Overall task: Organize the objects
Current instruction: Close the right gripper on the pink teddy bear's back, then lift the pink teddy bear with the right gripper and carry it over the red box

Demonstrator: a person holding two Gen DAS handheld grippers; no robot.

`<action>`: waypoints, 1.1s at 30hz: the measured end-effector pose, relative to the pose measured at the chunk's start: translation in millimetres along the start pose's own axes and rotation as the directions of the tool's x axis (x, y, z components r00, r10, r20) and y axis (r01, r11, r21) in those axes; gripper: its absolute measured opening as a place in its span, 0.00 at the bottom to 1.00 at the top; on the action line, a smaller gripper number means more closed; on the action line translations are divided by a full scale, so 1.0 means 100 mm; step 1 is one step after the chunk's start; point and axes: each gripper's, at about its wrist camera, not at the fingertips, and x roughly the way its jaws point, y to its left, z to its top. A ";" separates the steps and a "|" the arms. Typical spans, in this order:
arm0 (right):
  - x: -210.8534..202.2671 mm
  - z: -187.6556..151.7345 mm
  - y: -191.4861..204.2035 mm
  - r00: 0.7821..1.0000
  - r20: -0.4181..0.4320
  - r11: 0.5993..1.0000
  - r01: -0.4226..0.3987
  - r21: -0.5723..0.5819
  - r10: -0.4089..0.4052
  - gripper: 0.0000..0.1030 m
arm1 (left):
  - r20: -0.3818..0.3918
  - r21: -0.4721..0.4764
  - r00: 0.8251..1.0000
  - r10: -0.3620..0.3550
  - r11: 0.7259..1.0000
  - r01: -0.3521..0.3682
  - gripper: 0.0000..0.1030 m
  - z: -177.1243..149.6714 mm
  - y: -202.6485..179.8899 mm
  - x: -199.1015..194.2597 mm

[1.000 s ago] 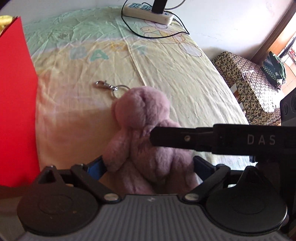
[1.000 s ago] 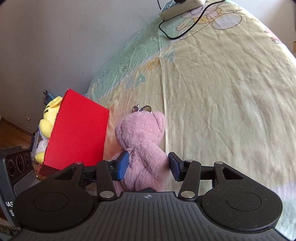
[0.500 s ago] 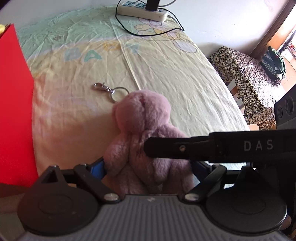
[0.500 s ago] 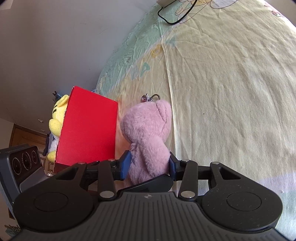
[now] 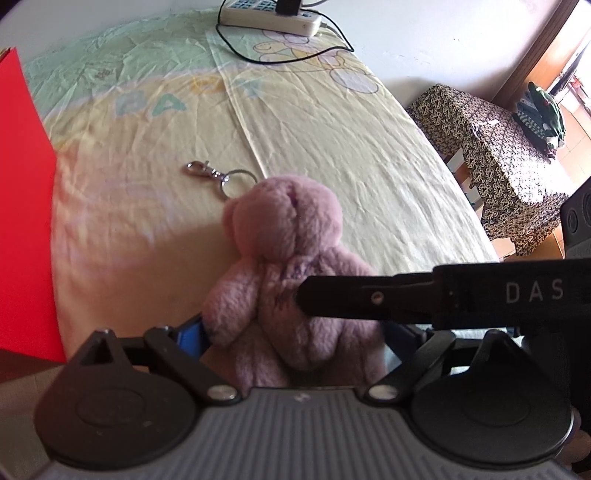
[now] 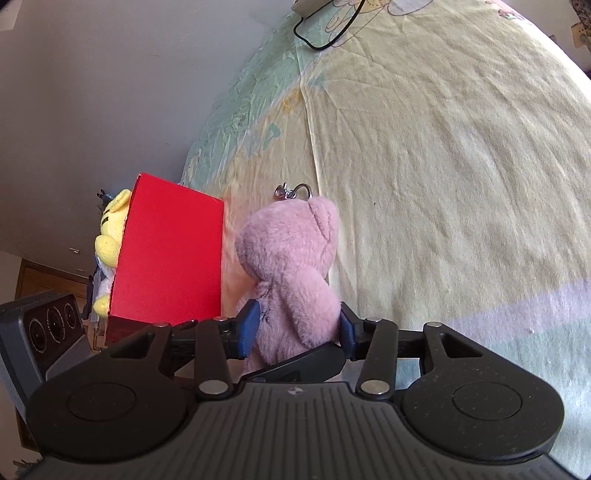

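A pink plush bear (image 5: 284, 266) with a metal key ring and clasp (image 5: 218, 177) sits on the yellow bed sheet (image 5: 332, 140). My left gripper (image 5: 295, 332) has its blue pads at the bear's lower sides. My right gripper (image 6: 297, 326) is shut on the bear (image 6: 291, 266) at the waist and holds it upright; one of its black fingers (image 5: 369, 301) crosses the bear's front in the left wrist view. A red box (image 6: 170, 254) stands just left of the bear, with a yellow plush toy (image 6: 110, 229) behind it.
A white power strip (image 5: 273, 14) with a black cable lies at the far end of the bed. A patterned cloth-covered stand (image 5: 491, 155) is beyond the bed's right edge. A dark speaker (image 6: 44, 332) sits at the lower left in the right wrist view.
My right gripper has closed on the bear and tilted it more upright. The left gripper has stayed around the bear's lower body.
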 end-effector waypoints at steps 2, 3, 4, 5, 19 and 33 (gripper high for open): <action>0.00 -0.01 0.02 1.000 0.006 1.000 0.024 -0.014 -0.024 0.47 | 0.009 0.008 1.000 0.009 1.000 -0.009 0.91 -0.02 -0.03 0.00; 0.01 -0.01 0.03 1.000 0.006 0.999 0.031 -0.017 -0.031 0.47 | 0.013 0.007 1.000 0.014 1.000 -0.014 0.92 -0.02 -0.03 0.00; 0.02 0.00 0.03 0.999 0.005 0.999 0.033 -0.019 -0.033 0.47 | 0.018 0.009 1.000 0.019 1.000 -0.019 0.93 -0.03 -0.04 0.00; 0.02 0.00 0.02 1.000 0.004 0.999 0.030 -0.017 -0.030 0.47 | 0.018 0.012 1.000 0.019 1.000 -0.019 0.95 -0.04 -0.04 0.01; 0.03 -0.05 0.03 0.999 0.037 0.999 0.033 -0.033 -0.032 0.46 | 0.032 0.103 0.991 0.131 0.986 -0.134 1.00 -0.14 -0.24 0.10; -0.01 -0.08 0.09 0.999 0.027 0.999 0.039 -0.032 -0.039 0.40 | 0.010 0.075 0.990 0.140 0.987 -0.140 0.82 -0.13 -0.22 0.03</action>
